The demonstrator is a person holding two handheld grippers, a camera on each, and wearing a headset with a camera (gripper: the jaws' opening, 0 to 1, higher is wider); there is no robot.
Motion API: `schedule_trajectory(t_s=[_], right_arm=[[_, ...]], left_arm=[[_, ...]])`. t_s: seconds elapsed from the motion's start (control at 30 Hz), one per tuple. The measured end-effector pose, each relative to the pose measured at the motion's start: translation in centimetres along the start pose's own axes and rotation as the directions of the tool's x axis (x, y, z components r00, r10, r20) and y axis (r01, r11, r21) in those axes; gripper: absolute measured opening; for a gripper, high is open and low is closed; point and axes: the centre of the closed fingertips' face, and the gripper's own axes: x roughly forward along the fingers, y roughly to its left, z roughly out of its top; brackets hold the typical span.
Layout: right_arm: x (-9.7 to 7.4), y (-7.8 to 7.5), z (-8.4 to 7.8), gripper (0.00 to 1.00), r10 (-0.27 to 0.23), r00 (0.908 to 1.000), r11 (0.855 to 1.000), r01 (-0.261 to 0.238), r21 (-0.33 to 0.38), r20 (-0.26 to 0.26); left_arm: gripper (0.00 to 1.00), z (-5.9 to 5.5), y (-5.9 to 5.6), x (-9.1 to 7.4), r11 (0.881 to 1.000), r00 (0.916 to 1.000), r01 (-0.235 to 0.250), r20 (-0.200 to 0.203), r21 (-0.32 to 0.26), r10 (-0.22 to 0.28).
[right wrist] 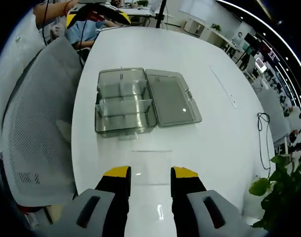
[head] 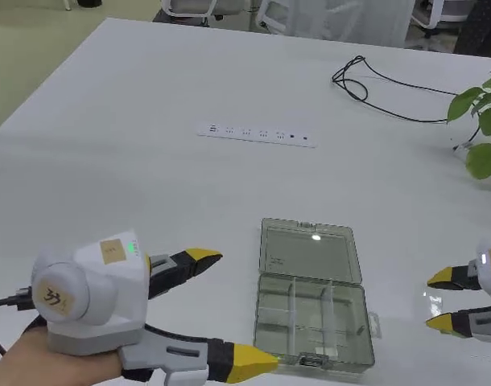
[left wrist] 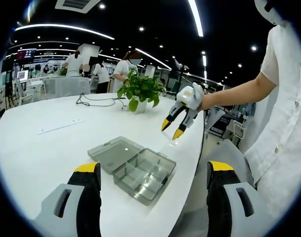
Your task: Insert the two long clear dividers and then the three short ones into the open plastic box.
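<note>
Nearest, the left gripper (head: 229, 310) hangs over the table (head: 109, 121) with its jaws wide apart and nothing between them. Just beyond lies the box (head: 271, 346), its lid (head: 310, 251) flat open behind, with clear dividers (head: 295, 299) already standing inside. To its right, the right gripper (head: 440, 300) has its jaws parted; a faint clear strip (right wrist: 150, 150), perhaps a divider, lies on the table ahead of them. Farther off are a power strip (head: 257, 133), a cable (head: 374, 84) and a plant (head: 483, 121).
</note>
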Motion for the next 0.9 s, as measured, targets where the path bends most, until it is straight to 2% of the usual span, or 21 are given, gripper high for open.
schedule_trajectory(t_s=[0.23, 0.3, 0.4, 0.57, 0.67, 0.77, 0.9], right_arm=[[-2.5, 0.3, 4.3, 0.33, -0.070, 0.9954, 0.998, 0.070, 0.000, 0.065], [-2.6, -0.2, 4.3, 0.33, -0.089, 0.9933, 0.996, 0.091, -0.013, 0.073], [-3.6, 0.5, 6.3, 0.33, -0.106, 0.9901, 0.994, 0.109, -0.026, 0.091], [-5.0, 1.5, 9.2, 0.33, -0.126, 0.9839, 0.991, 0.131, -0.032, 0.127], [-5.5, 1.9, 10.3, 0.33, -0.128, 0.9819, 0.990, 0.135, -0.038, 0.139], [-5.8, 2.3, 11.1, 0.33, -0.133, 0.9800, 0.989, 0.141, -0.042, 0.148], [-6.1, 2.9, 11.9, 0.33, -0.141, 0.9788, 0.985, 0.154, -0.078, 0.149]], left_arm=[[0.88, 1.7, -0.4, 0.8, 1.000, 0.9996, 0.005, 0.029, -0.027, -0.004], [0.86, 2.1, -0.5, 1.0, 0.999, 0.9994, 0.009, 0.035, -0.036, -0.008], [0.82, 2.5, -0.6, 1.5, 0.998, 0.9993, 0.009, 0.038, -0.062, -0.006], [0.75, 3.8, -1.2, 2.2, 0.991, 0.9970, 0.033, 0.074, -0.129, -0.023], [0.71, 4.4, -1.7, 2.6, 0.983, 0.9958, 0.052, 0.083, -0.174, -0.038], [0.71, 4.7, -2.2, 3.1, 0.979, 0.9957, 0.064, 0.079, -0.193, -0.049], [0.68, 5.3, -2.8, 3.7, 0.968, 0.9931, 0.088, 0.097, -0.236, -0.067]])
